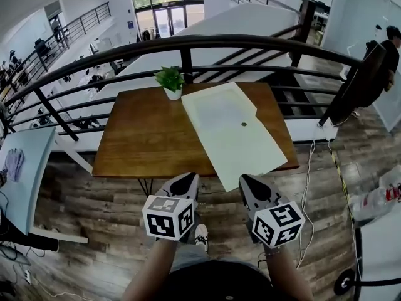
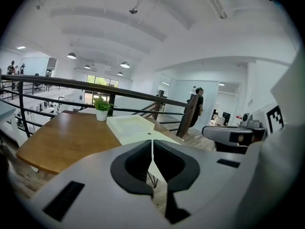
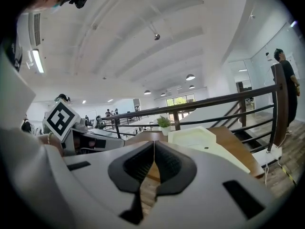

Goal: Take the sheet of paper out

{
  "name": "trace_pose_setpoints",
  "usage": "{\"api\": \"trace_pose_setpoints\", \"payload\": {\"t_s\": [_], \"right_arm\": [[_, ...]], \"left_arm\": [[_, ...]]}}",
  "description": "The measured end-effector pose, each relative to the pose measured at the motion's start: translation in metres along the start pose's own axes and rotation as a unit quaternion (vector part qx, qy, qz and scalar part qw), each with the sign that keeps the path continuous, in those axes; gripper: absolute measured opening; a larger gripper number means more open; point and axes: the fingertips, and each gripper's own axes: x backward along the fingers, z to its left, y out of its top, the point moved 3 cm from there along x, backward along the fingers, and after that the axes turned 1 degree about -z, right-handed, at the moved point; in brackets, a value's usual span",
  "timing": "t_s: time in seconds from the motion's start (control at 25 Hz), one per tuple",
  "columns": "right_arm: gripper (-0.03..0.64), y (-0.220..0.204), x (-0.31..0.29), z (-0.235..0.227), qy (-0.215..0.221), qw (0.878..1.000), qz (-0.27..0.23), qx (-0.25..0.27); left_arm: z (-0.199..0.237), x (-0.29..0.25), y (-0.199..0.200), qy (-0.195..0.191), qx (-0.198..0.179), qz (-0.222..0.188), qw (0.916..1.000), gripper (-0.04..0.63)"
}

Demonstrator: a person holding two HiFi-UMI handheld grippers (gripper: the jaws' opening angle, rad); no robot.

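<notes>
**Plainly: both grippers closed and empty, short of the table**

Seen from the head view, a brown wooden table [image 1: 144, 137] stands against a dark metal railing [image 1: 188, 42] at the edge of an upper floor, with an open office hall below it. A pale folder [image 1: 235, 137] with a small round snap lies slantwise on the table's right half, and its near corner hangs over the near edge. A faint greyish rectangle in its far half appears to be the sheet of paper [image 1: 216, 113] inside. A small potted plant [image 1: 170, 82] sits at the far edge, just beside the folder's far corner. The floor [image 1: 94, 199] is grey-brown planking, and a thin cable [image 1: 307, 187] trails across it on the right. A light blue tabletop [image 1: 25, 168] shows at the left, and a person [image 1: 385, 61] stands beyond the railing's right end. The left gripper [image 1: 183, 184] and right gripper [image 1: 250, 184] hang side by side over the floor, short of the table. The right one is near the folder's overhanging corner, touching nothing.

From the left gripper view, its jaws are pressed together with nothing between them. Beyond them lie the table, folder [image 2: 133, 126] and plant [image 2: 101, 108], under a white ceiling with round lamps [image 2: 125, 65].

From the right gripper view, its jaws are likewise clenched on nothing. The folder [image 3: 200, 140] lies ahead to the right, apart from them.
</notes>
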Motion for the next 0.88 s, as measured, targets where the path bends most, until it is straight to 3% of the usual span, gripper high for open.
{"api": "trace_pose_setpoints", "payload": {"t_s": [0.48, 0.88], "right_arm": [[0.028, 0.035, -0.124, -0.022, -0.028, 1.0, -0.009, -0.005], [0.028, 0.032, -0.151, -0.035, -0.048, 0.998, 0.016, -0.024]], "left_arm": [[0.096, -0.074, 0.056, -0.025, -0.004, 0.001, 0.9997, 0.023], [0.114, -0.108, 0.055, -0.052, 0.013, 0.024, 0.9983, 0.023]]}}
